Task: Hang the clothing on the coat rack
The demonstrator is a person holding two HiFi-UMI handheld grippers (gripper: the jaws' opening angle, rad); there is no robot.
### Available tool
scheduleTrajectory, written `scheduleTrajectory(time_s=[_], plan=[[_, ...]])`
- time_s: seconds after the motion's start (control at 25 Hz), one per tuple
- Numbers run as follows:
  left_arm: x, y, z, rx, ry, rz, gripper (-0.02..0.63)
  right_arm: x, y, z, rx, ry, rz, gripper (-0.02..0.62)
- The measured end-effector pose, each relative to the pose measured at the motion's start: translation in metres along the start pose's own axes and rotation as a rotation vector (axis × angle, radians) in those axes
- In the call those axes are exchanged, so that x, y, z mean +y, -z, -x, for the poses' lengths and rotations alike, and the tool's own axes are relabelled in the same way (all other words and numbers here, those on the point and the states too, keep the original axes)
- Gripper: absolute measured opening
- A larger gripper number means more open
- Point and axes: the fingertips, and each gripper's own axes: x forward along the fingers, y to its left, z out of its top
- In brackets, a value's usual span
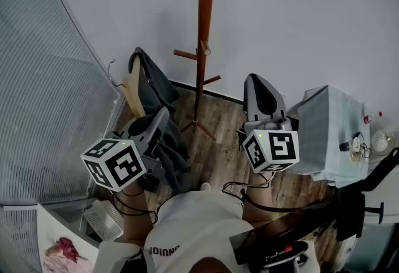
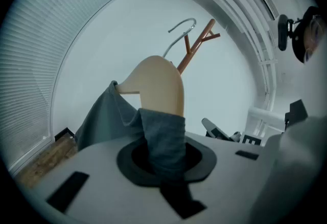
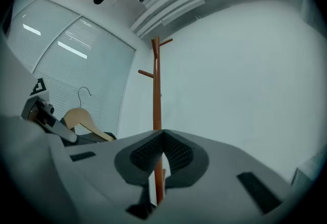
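A brown wooden coat rack stands on the floor by the white wall, straight ahead of me. My left gripper is shut on a grey garment that hangs on a pale wooden hanger, held left of the rack. In the left gripper view the grey cloth runs down between the jaws, the hanger rises above it, and its metal hook sits near the rack's pegs. My right gripper is shut and holds nothing, with the rack's pole straight beyond it.
A table under a pale cloth with small bottles stands at the right. A wall of blinds curves along the left. The rack's feet spread over the wood floor. A dark stand is at lower right.
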Motion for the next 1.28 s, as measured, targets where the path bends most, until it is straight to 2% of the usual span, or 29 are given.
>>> scheduleTrajectory(time_s=[0.36, 0.72, 1.08, 1.28], plan=[[-0.002, 0.008, -0.001, 0.023, 0.005, 0.001, 0.055, 0.001, 0.004, 0.002, 0.012, -0.003, 0.001, 0.019], [0.007, 0.018, -0.008, 0.069, 0.001, -0.038, 0.055, 0.013, 0.002, 0.003, 0.001, 0.000, 0.030, 0.020], [0.025, 0.035, -0.028, 0.120, -0.007, -0.070, 0.054, 0.001, 0.006, 0.015, -0.004, 0.109, 0.019, 0.020], [0.028, 0.043, -0.048, 0.121, -0.010, -0.081, 0.055, -0.014, 0.007, 0.007, -0.003, 0.108, 0.006, 0.020]])
